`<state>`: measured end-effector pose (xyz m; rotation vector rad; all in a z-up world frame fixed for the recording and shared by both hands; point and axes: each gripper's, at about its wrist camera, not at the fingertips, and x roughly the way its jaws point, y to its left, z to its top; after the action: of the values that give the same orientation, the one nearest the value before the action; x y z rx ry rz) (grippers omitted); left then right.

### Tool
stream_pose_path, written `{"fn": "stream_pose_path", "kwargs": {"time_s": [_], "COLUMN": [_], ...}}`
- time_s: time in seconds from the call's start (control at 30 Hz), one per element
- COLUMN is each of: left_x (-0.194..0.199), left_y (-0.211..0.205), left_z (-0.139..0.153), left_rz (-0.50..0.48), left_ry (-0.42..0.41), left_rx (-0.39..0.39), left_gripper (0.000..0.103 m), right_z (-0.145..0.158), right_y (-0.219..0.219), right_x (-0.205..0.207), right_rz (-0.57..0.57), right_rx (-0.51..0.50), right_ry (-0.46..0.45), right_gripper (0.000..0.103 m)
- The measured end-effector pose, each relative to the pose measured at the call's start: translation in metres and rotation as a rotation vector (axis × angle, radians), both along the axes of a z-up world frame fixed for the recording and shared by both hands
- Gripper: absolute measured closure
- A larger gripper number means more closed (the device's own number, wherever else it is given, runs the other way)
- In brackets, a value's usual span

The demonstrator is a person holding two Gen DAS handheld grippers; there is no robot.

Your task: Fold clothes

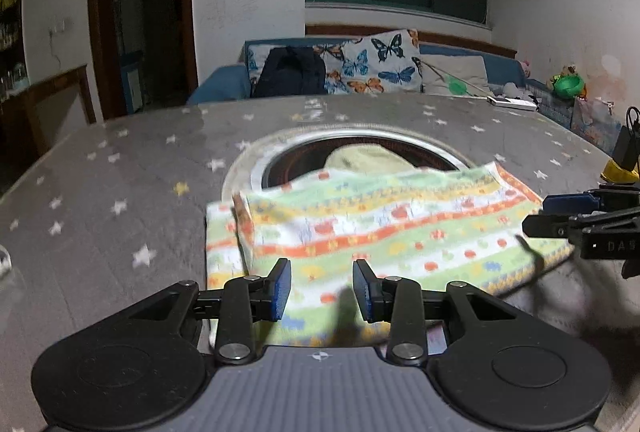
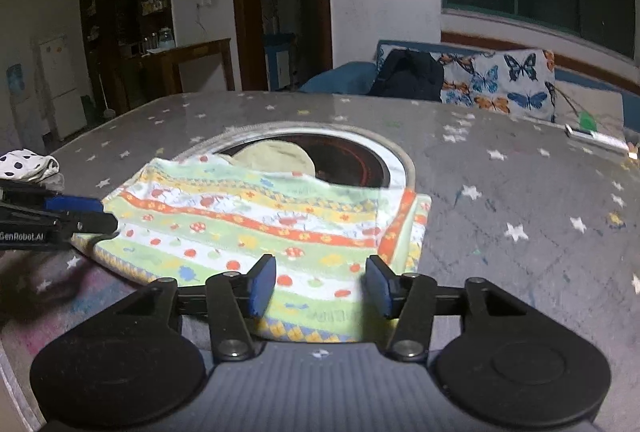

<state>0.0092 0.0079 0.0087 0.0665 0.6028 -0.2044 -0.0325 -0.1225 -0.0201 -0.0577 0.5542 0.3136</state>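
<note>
Striped patterned garment (image 1: 372,232) (image 2: 256,228), green/orange/white bands with small mushroom-like prints, lies folded flat on the worktop (image 1: 120,168) (image 2: 500,192), which has a grey star-print cover. Its far edge overlaps a round recessed burner (image 1: 360,148) (image 2: 352,156) set in the worktop middle; a pale yellow-green cloth (image 1: 368,158) (image 2: 276,156) sits inside the recess, just behind the garment. In the left view, a folded layer edge shows at the garment's left side; in the right view, the same layered edge shows at its right side. Left gripper (image 1: 322,290) (image 2: 80,210) is over the near edge of the garment, blue-padded fingers (image 1: 280,288) apart, nothing between them. Right gripper (image 2: 320,286) (image 1: 560,214) likewise over the near edge, fingers (image 2: 262,284) spread wide, holding nothing. Each gripper appears from the side in the other's view, at the garment's end; can't tell if touching the fabric. A polka-dot cloth (image 2: 28,162) lies at the left edge of the worktop. Behind is a blue sofa (image 1: 224,84) (image 2: 340,78) with a butterfly pillow (image 1: 380,64) (image 2: 504,80) and a dark bag (image 1: 292,72) (image 2: 408,76).
</note>
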Motion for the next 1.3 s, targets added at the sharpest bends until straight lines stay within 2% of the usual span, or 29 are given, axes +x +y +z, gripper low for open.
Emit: {"fn": "stream_pose_path", "kwargs": {"time_s": [0.23, 0.53, 0.67, 0.87, 1.03, 1.3], "left_x": [0.027, 0.053, 0.074, 0.089, 0.089, 0.099], "left_y": [0.013, 0.012, 0.011, 0.02, 0.023, 0.023], "left_z": [-0.01, 0.01, 0.005, -0.009, -0.004, -0.01], "left_rz": [0.042, 0.049, 0.045, 0.097, 0.103, 0.132], "left_ry": [0.07, 0.025, 0.048, 0.091, 0.079, 0.09], "left_rx": [-0.022, -0.052, -0.078, -0.059, -0.077, -0.042], "left_gripper": [0.067, 0.066, 0.066, 0.067, 0.067, 0.067], "right_z": [-0.005, 0.006, 0.008, -0.006, -0.006, -0.01], "right_y": [0.001, -0.002, 0.004, -0.001, -0.006, 0.0], "right_x": [0.016, 0.031, 0.054, 0.087, 0.087, 0.101], "right_rz": [-0.016, -0.026, -0.002, -0.042, -0.049, -0.048], "right_rx": [-0.001, 0.008, 0.029, 0.013, 0.02, 0.011], "right_ry": [0.032, 0.025, 0.031, 0.085, 0.072, 0.076], "right_gripper": [0.051, 0.051, 0.051, 0.051, 0.052, 0.052]}}
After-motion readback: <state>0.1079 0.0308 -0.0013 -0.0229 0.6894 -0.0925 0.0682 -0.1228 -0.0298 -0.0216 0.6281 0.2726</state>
